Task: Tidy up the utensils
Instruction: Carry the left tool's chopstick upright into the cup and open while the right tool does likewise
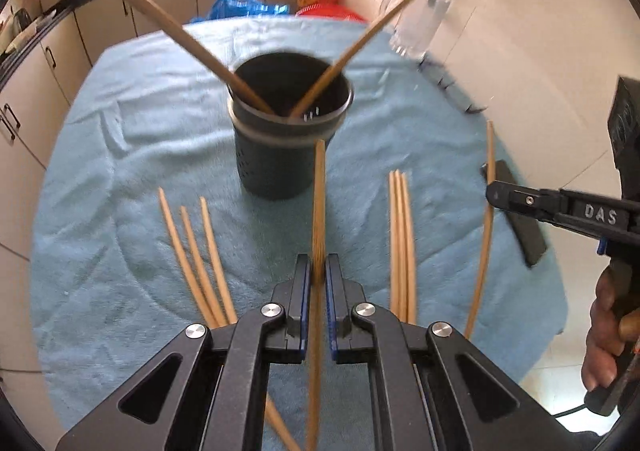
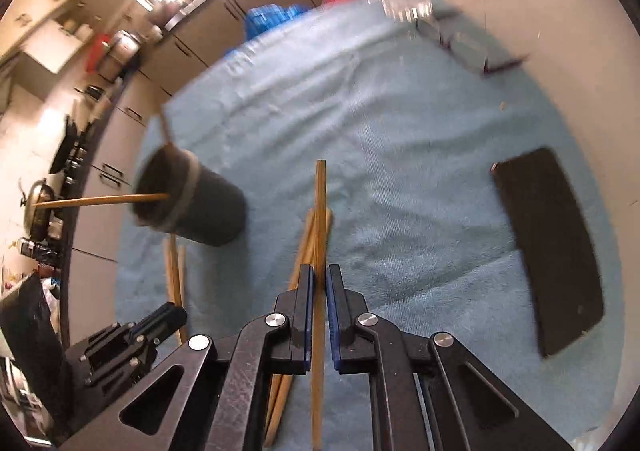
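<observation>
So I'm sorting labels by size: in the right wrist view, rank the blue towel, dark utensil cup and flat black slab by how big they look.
1. Blue towel, largest by far.
2. and 3. Flat black slab and dark utensil cup look alike; fisheye stretch and blur make ranking unsure.

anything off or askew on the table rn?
Nothing spilled or broken. The two wooden chopsticks in the dark round holder cup splay in a wide V, and loose chopsticks lie on the blue towel. Each gripper, left and right, is shut on one chopstick.
</observation>
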